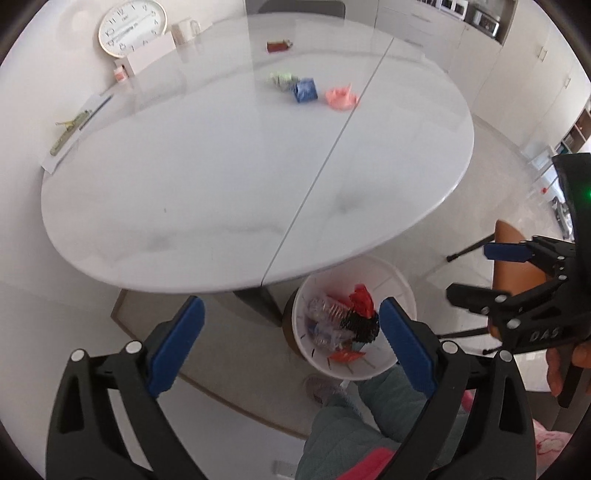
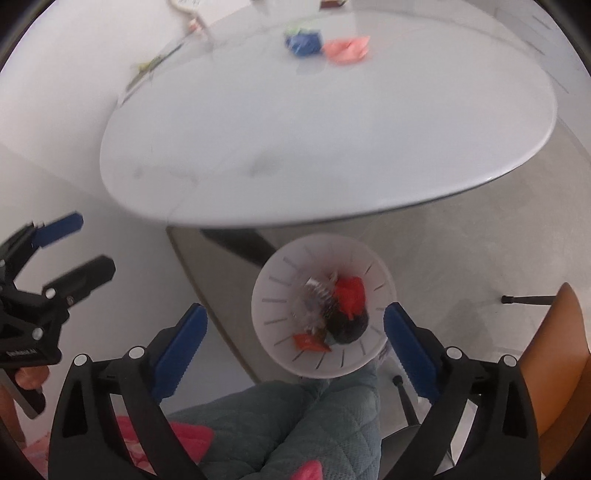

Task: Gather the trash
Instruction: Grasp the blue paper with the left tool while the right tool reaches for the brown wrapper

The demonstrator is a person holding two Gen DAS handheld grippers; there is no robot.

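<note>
A white slotted trash bin (image 1: 395,288) stands on the floor by the table's near edge and holds red, black and clear wrappers; it also shows in the right wrist view (image 2: 273,295). My left gripper (image 1: 291,343) is open and empty above the bin's left side. My right gripper (image 2: 295,343) is open and empty above the bin; it also shows in the left wrist view (image 1: 476,273). On the far part of the white oval table (image 1: 221,177) lie a pink wrapper (image 1: 341,98), a blue wrapper (image 1: 304,90) and a green wrapper (image 1: 280,79).
A red object (image 1: 279,46), a mug (image 1: 184,31), a wall clock (image 1: 131,26) and a paper with a pen (image 1: 77,125) sit at the table's far and left edge. A brown chair (image 2: 561,354) stands at right. The person's knees (image 2: 295,424) are below the grippers.
</note>
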